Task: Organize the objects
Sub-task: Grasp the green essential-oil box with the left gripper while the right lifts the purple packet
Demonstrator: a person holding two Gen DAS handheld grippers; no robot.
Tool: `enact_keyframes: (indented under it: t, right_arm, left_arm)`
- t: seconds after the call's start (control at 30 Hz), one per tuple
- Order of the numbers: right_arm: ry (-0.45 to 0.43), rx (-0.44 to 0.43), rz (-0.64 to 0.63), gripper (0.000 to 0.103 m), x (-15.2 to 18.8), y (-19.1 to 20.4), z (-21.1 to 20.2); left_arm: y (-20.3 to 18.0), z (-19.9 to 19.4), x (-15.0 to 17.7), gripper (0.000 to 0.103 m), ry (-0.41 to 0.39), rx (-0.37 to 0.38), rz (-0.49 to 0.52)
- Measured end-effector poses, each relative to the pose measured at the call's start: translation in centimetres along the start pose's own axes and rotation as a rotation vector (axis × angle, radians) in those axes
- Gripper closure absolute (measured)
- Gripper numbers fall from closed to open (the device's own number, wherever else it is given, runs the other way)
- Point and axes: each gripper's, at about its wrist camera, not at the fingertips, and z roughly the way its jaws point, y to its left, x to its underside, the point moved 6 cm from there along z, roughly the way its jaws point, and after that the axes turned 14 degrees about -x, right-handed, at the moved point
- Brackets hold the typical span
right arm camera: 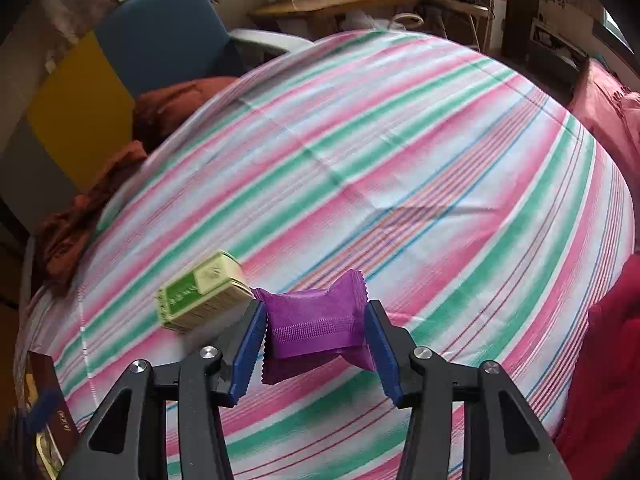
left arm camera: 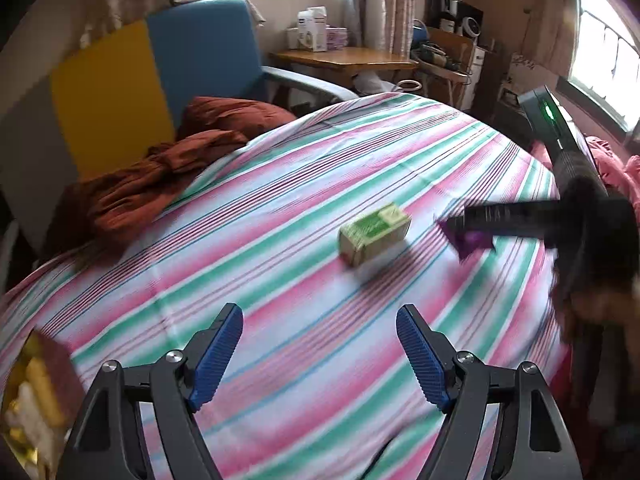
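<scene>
Two grippers angled down over the striped sheet (right arm camera: 400, 140): left fingers (left arm camera: 218, 356) apart and empty, right fingers (right arm camera: 252, 352) clamped on purple packet (right arm camera: 316, 324).

A small green-and-cream cardboard box (right arm camera: 200, 294) lies on its side on the striped bed sheet (right arm camera: 400, 160); at its 3 o'clock, a crinkled purple foil sachet (right arm camera: 316, 322) sits pinched, lifted.

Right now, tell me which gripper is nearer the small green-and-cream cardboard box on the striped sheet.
Right. The right gripper, clamping a purple packet, sits just beside the green-and-cream box. The left gripper hovers open, well short of it.
</scene>
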Motion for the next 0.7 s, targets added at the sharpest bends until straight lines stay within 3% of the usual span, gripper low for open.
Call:
enact_keyframes:
  t: [0.17, 0.3, 0.37, 0.5, 0.57, 0.7]
  right_arm:
    - [0.016, -0.007, 0.046, 0.052, 0.2, -0.8, 0.2]
    - [0.024, -0.02, 0.084, 0.052, 0.3, -1.4, 0.3]
    - [0.028, -0.025, 0.094, 0.051, 0.4, -1.5, 0.4]
    - [0.031, -0.022, 0.096, 0.047, 0.5, -1.5, 0.6]
    - [0.035, -0.018, 0.087, 0.045, 0.5, -1.3, 0.7]
    - [0.045, -0.008, 0.07, 0.045, 0.5, -1.1, 1.1]
  left_arm:
    - [-2.4, 3.2, -3.1, 0.025, -0.014, 0.023, 0.054]
    - [-5.2, 5.1, -4.4, 0.025, -0.063, 0.028, 0.196]
    - [-6.1, 6.6, -4.7, 0.026, -0.06, 0.0, 0.26]
    - [-7.3, 8.9, -5.2, 0.031, -0.038, 0.026, 0.289]
    - [-7.6, 9.9, -5.2, 0.051, 0.0, 0.058, 0.282]
    - [-6.9, 10.5, -4.4, 0.069, 0.072, 0.123, 0.193]
